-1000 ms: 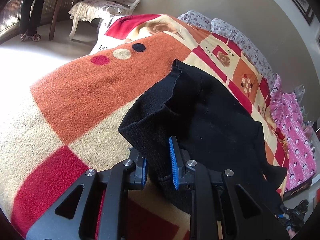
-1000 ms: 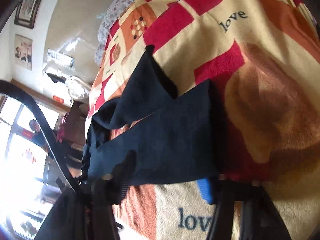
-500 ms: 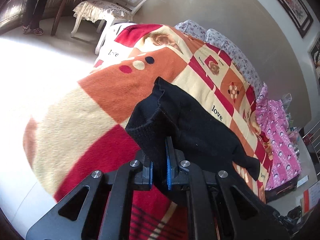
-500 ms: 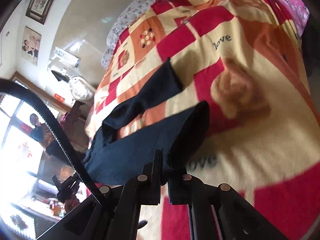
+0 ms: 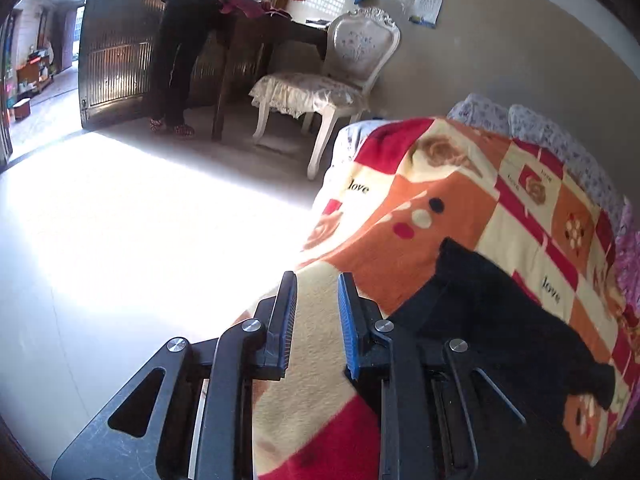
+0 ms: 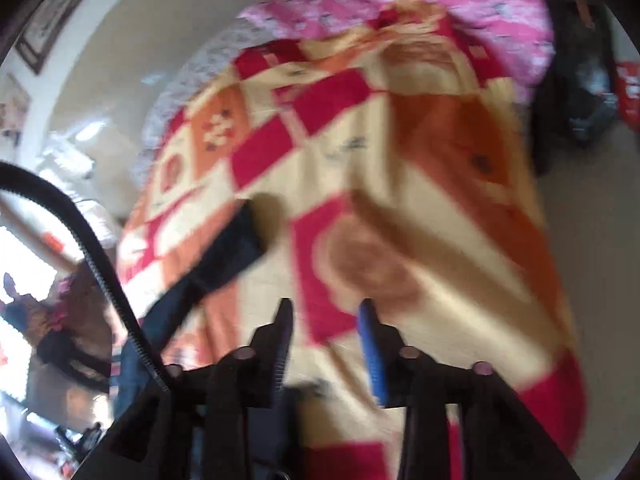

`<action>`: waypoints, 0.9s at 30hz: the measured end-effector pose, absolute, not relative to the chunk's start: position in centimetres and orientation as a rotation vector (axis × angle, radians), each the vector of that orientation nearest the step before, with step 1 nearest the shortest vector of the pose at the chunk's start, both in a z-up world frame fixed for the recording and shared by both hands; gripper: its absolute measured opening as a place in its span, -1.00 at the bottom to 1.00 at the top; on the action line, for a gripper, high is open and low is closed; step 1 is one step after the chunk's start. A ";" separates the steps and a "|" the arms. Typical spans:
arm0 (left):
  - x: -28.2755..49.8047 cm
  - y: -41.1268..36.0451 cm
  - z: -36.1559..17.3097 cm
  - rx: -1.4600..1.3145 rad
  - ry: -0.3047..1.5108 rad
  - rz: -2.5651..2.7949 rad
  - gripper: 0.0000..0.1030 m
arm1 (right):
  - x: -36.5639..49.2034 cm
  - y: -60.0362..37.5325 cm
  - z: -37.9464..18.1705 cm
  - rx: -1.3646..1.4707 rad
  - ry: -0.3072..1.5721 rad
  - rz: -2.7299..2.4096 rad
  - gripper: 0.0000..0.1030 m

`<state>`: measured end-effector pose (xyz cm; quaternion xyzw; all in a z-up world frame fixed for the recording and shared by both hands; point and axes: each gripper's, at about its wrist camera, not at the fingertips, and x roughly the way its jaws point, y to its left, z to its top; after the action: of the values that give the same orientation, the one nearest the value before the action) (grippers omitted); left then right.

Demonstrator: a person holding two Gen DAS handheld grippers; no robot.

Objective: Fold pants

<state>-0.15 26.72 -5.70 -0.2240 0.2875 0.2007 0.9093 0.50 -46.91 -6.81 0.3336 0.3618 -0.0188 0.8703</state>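
The black pants (image 5: 508, 320) lie on a patchwork blanket (image 5: 452, 184) of red, orange and cream squares. My left gripper (image 5: 317, 292) is open and empty, just left of the pants near the blanket's edge. In the blurred right wrist view one dark pant leg (image 6: 224, 256) stretches to the left. My right gripper (image 6: 326, 312) is open and empty above the blanket (image 6: 440, 200), right of that leg.
A white chair (image 5: 340, 76) stands beside the bed's far corner, with a dark table and a standing person (image 5: 180, 40) behind it. Bright bare floor (image 5: 120, 240) lies to the left. Pink bedding (image 6: 460, 4) lies at the far side.
Both grippers were shut on the pants and have let go and opened. Both have pulled back, the left swinging toward the floor side. The pants now lie flat.
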 end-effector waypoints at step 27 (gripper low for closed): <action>6.7 14.5 -10.1 -0.365 0.729 0.099 -0.49 | 14.3 -43.7 -14.7 1.074 0.769 0.065 -0.12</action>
<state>6.74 14.51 -10.07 -0.1776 0.3545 0.0480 0.9168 14.27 -43.74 -14.70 0.4986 0.3569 0.0303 0.7894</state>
